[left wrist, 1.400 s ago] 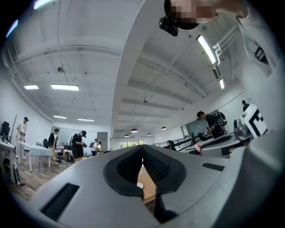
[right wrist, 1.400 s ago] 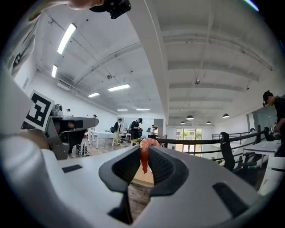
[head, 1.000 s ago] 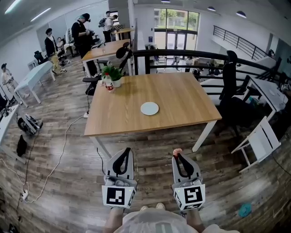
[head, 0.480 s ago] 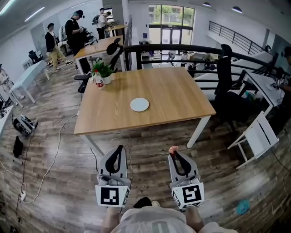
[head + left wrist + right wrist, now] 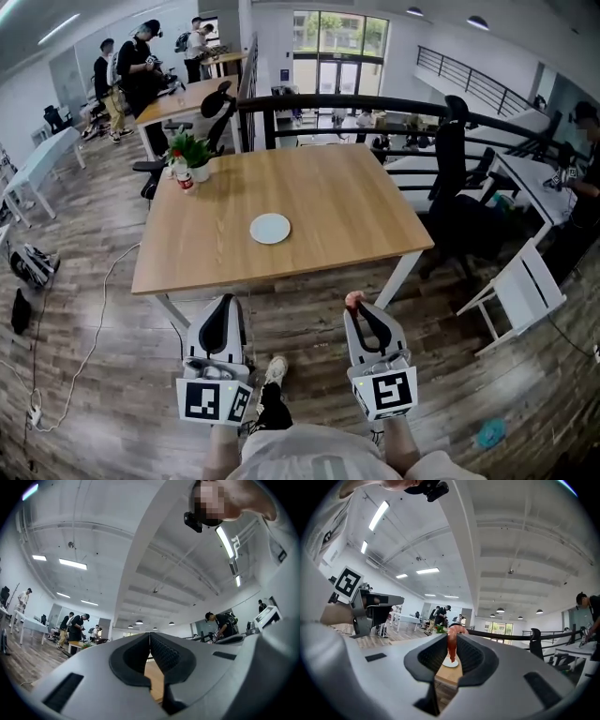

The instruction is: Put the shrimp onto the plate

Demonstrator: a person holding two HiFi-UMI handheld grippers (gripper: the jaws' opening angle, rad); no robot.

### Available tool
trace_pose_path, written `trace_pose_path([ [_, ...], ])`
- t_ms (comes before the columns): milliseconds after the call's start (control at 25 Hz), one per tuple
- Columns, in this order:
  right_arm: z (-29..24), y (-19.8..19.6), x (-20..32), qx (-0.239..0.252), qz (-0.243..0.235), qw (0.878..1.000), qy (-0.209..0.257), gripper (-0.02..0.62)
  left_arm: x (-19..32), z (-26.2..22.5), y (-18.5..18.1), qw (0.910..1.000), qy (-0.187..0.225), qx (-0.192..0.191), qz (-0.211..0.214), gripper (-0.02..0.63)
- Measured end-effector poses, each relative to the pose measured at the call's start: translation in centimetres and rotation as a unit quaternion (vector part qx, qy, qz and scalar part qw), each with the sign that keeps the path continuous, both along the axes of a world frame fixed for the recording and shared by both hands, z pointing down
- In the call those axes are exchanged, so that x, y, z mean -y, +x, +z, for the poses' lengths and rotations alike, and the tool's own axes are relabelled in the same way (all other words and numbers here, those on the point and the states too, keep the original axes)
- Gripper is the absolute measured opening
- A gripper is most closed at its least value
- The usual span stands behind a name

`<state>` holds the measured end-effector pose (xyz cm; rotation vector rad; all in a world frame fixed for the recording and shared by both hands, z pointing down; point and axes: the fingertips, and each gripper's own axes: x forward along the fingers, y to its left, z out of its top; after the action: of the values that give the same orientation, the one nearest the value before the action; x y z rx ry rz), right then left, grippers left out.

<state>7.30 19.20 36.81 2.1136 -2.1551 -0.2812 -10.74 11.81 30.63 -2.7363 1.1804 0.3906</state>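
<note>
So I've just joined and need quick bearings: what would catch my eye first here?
The orange shrimp pinched in the right gripper, held short of the wooden table. A white plate sits near the table's middle; the left gripper is shut, empty.

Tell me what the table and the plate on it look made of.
The table looks like light wood or wood-look laminate, matte, with visible grain. The plate is white and smooth; ceramic or plastic, too distant to tell.
</note>
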Motion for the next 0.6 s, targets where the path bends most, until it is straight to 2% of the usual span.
trace_pose_path([
  [120, 0.2, 1.0, 3.4, 0.004, -0.005, 1.000, -0.003, 0.063, 3.4, 0.4, 0.5, 0.9998, 0.003, 0.015, -0.010, 0.011],
  [320, 0.6, 1.3, 9.6, -0.024, -0.003, 1.000, -0.017, 0.063, 8.9, 1.1, 0.3, 0.9999, -0.008, 0.004, -0.014, 0.011],
  [440, -1.0, 1.8, 13.9, -0.053, 0.008, 0.998, -0.019, 0.063, 13.5, 1.0, 0.6, 0.9997, -0.022, 0.005, -0.012, 0.011],
  [600, -3.0, 3.3, 18.4, -0.050, 0.017, 0.999, -0.011, 0.063, 19.0, 0.2, 1.3, 0.9997, -0.024, 0.005, -0.009, 0.011],
])
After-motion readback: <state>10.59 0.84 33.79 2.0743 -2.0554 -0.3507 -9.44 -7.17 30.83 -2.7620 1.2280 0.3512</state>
